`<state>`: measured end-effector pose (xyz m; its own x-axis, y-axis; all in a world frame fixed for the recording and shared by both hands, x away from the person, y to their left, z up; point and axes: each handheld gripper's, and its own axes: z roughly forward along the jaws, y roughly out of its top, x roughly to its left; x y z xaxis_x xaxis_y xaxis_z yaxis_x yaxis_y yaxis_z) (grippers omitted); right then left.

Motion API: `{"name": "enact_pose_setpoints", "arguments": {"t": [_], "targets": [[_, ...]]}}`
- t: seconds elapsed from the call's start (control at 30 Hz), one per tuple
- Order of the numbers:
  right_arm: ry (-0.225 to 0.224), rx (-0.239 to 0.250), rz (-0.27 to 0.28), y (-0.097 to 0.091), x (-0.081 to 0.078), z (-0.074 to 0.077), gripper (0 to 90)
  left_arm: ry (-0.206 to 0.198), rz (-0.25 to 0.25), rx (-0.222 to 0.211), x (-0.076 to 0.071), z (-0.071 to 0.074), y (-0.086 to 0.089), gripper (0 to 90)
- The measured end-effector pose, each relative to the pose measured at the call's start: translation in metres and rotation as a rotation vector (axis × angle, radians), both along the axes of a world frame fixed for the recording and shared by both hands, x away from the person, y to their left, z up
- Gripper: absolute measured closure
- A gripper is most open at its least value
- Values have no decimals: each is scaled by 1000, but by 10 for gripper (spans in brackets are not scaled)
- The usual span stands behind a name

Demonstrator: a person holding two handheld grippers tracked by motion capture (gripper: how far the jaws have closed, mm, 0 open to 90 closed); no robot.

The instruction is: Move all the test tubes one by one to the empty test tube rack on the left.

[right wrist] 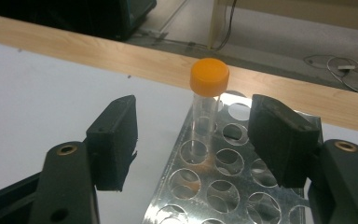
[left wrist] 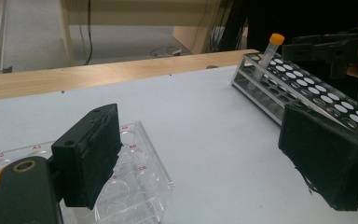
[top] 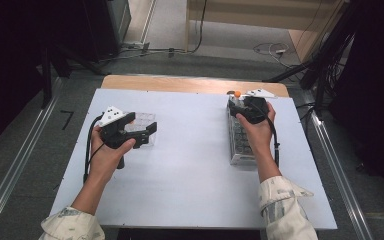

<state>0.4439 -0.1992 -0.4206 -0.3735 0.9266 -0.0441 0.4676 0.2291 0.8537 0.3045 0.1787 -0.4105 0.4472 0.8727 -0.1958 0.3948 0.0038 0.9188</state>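
The orange-capped tube (right wrist: 206, 109) stood upright in a far-end hole of the metal rack (right wrist: 223, 182). The right gripper (right wrist: 193, 140) sat over that end of the rack, jaws apart either side of the tube, not touching it. Left of the rack, the left gripper (left wrist: 200, 154) gaped wide, one pad at the clear well plate (left wrist: 142, 175).

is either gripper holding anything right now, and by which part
Nothing is held. The right gripper stands open around the orange-capped tube in the rack, pads clear of it. The left gripper is open over the well plate.
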Motion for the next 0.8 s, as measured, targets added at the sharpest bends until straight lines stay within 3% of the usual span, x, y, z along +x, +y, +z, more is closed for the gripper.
{"name": "enact_pose_setpoints", "arguments": {"t": [0.17, 0.37, 0.8], "targets": [[21, -9, 0, 1, 13, -1, 442, -1, 0, -2, 0, 0, 0, 141], [85, -28, -17, 0, 27, -6, 541, -1, -5, -1, -1, 1, 0, 142], [135, -75, 7, 7, 39, -7, 678, 5, -9, 1, -1, -1, -1, 143]]}}
